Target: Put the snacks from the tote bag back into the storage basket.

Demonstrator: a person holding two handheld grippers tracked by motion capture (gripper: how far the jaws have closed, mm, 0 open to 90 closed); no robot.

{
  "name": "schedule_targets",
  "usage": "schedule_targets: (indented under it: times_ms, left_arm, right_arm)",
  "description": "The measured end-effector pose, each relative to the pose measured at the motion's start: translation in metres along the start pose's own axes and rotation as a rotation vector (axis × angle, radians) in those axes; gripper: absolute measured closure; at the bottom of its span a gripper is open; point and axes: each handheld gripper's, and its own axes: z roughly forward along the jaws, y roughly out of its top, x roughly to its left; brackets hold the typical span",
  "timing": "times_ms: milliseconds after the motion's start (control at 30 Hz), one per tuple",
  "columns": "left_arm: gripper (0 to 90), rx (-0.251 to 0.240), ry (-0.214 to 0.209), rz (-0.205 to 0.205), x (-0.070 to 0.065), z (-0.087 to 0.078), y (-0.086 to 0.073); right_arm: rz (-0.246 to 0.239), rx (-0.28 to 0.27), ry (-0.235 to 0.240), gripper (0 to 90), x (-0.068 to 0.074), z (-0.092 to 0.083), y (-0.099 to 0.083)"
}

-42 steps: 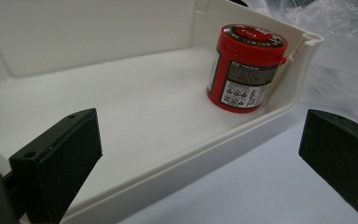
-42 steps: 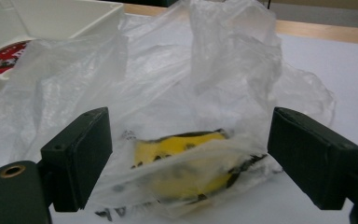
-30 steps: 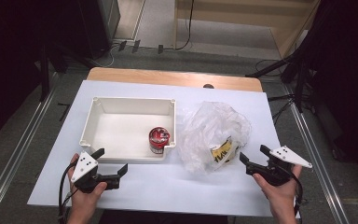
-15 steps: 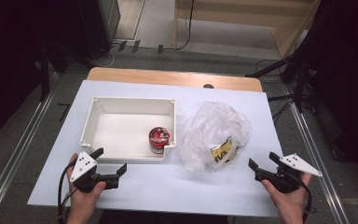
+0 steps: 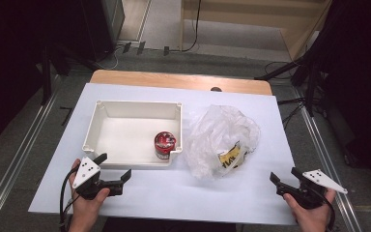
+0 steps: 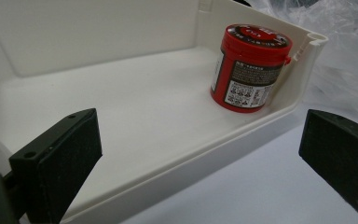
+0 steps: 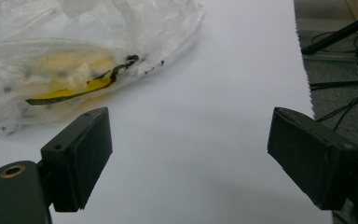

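At inspection, the red jar (image 5: 164, 144) stood upright inside the white tray (image 5: 107, 105), in its near right corner, close against the notched wall; that placement was judged complete. The crumpled clear plastic bag (image 5: 220, 130) lay just right of the tray on the bench (image 5: 251, 200), with a yellow and black packet (image 5: 230, 158) showing through its near side; on this evidence the packet appeared to be the item left to unpack, though other contents could not be made out. The left hand-held gripper (image 5: 113, 175) was released, jaws wide apart and holding nothing, at the near left just in front of the tray. The right hand-held gripper (image 5: 282, 183) was likewise released and empty, at the near right, apart from the bag. The jar (image 6: 250, 68) had a red lid and body, a dark label with printed codes, and looked rigid, closed and undamaged. The bag (image 7: 79, 56) looked thin, loose and wrinkled.
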Motion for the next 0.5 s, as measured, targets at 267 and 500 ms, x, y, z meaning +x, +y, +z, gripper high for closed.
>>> schedule_targets:
  times_ms: [267, 500]
  left_arm:
    - [0.0, 0.005, -0.005, 0.005, -0.002, 0.002, -0.001]
    - [0.0, 0.008, -0.001, 0.012, -0.003, 0.003, -0.001]
  right_arm:
    - [0.037, -0.001, -0.018, 14.4, -0.013, -0.001, -0.006]
    - [0.044, 0.0, -0.02, 14.4, -0.014, 0.001, -0.008]
